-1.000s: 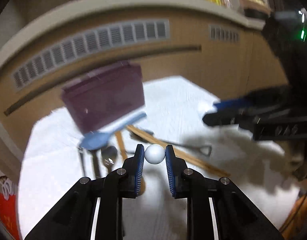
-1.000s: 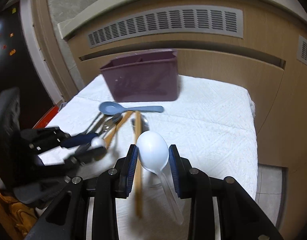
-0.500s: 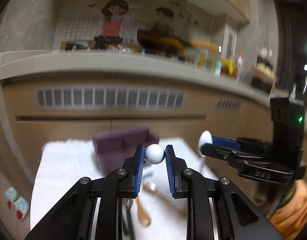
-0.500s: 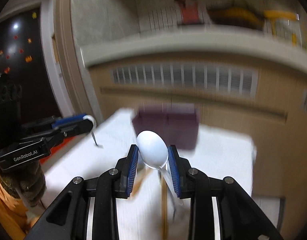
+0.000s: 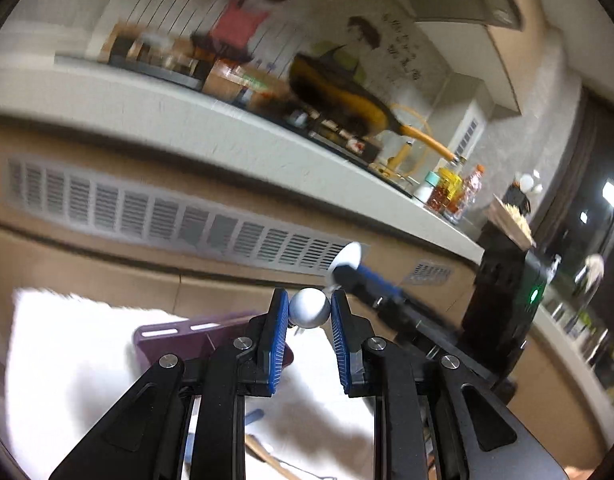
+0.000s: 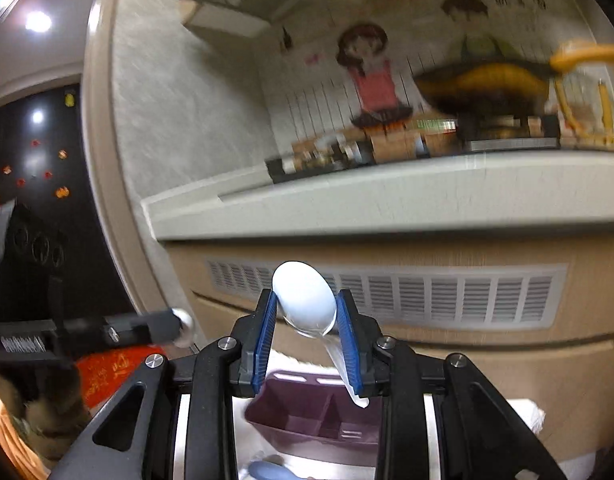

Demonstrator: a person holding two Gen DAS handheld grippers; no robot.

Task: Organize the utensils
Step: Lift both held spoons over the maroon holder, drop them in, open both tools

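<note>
Your right gripper point(image 6: 305, 308) is clamped on the white spoon point(image 6: 304, 295) by its bowl, handle angling down over the purple utensil caddy point(image 6: 313, 412). Your left gripper point(image 5: 309, 312) pinches a small round white utensil end point(image 5: 309, 307), held up above the caddy point(image 5: 195, 338) on the white cloth point(image 5: 67, 352).

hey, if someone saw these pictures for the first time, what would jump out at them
Probably the white spoon, bowl up, clamped in the right gripper above the purple caddy. Next, the small round white utensil end pinched in the left gripper, also raised over the white cloth. Behind both, a blurred cartoon mural fills the wall above the counter.
</note>
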